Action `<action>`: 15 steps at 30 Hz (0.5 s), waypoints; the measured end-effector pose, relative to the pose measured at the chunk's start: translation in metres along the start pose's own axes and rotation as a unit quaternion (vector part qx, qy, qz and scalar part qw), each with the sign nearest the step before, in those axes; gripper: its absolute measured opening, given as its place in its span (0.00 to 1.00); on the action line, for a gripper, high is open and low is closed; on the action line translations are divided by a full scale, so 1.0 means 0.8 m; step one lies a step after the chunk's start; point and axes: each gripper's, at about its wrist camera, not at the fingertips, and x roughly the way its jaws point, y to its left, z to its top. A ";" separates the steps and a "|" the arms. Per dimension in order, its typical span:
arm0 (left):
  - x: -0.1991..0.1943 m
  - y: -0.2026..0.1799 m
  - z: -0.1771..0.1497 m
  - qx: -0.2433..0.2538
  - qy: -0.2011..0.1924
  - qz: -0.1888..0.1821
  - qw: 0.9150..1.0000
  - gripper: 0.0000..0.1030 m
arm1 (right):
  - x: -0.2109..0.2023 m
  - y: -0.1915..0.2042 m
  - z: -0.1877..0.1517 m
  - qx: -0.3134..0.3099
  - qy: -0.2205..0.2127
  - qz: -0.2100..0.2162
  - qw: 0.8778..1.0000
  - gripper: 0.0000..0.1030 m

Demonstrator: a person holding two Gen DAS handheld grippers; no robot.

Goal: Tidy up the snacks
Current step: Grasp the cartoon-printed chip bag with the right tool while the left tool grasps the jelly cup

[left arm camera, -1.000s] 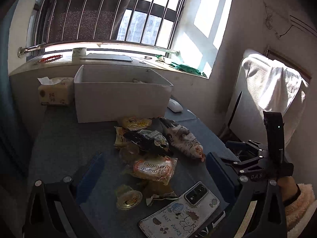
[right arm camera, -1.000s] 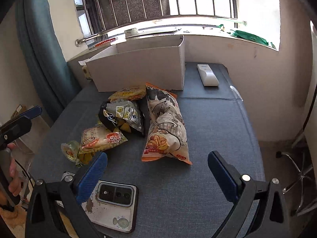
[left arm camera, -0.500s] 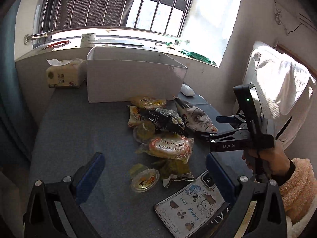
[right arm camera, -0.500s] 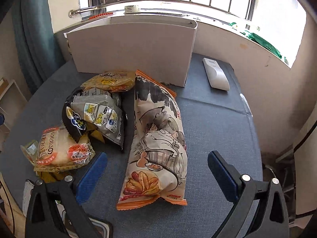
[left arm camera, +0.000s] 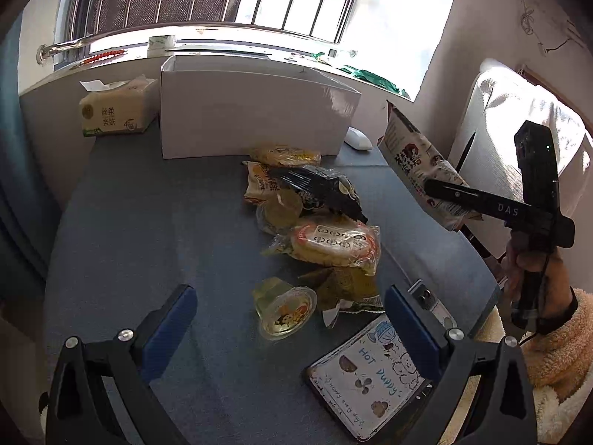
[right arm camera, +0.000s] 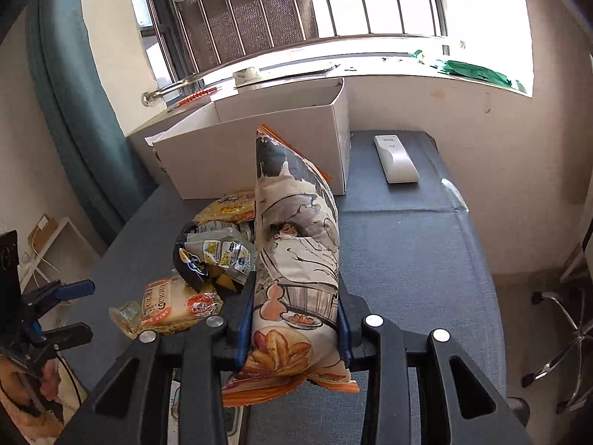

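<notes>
Grey-blue fabric covers the table on which we work, set against a barred window and its sill.

Our right gripper has its blue pads pressed against both sides of the chip bag, pinching it near its lower end. The bag is lifted clear of the table; in the left wrist view it hangs in the air to the right of the snack pile. Its long axis runs forward along the fingers, the sealed orange top edge pointing toward the white cardboard box and the printed bottom end trailing back under the gripper.

Our left gripper is spread wide and holds nothing. It hovers over the near part of the table, with a jelly cup lying between its fingers.

Around the bag we see the remaining snacks: a black packet, a round cake in clear wrap and a yellow packet just in front of the box. A phone in a cartoon case lies near the left gripper's right finger. A tissue pack stands left of the box, and a white remote lies to its right. The open box stands directly ahead of the bag's top end.
</notes>
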 end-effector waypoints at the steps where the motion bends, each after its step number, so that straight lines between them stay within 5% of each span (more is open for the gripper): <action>1: 0.006 0.001 -0.001 0.001 0.008 -0.001 1.000 1.00 | -0.008 -0.003 -0.003 0.015 -0.003 0.015 1.000 0.37; 10: 0.038 0.011 -0.006 -0.019 0.040 0.014 0.999 0.97 | -0.042 -0.030 -0.027 0.078 -0.020 0.028 0.996 0.38; 13: 0.050 0.015 -0.004 -0.022 0.047 0.000 0.999 0.77 | -0.041 -0.034 -0.029 0.082 -0.017 0.029 0.996 0.38; 15: 0.051 0.019 -0.002 -0.030 0.043 -0.018 0.998 0.48 | -0.040 -0.033 -0.031 0.081 -0.015 0.032 0.996 0.38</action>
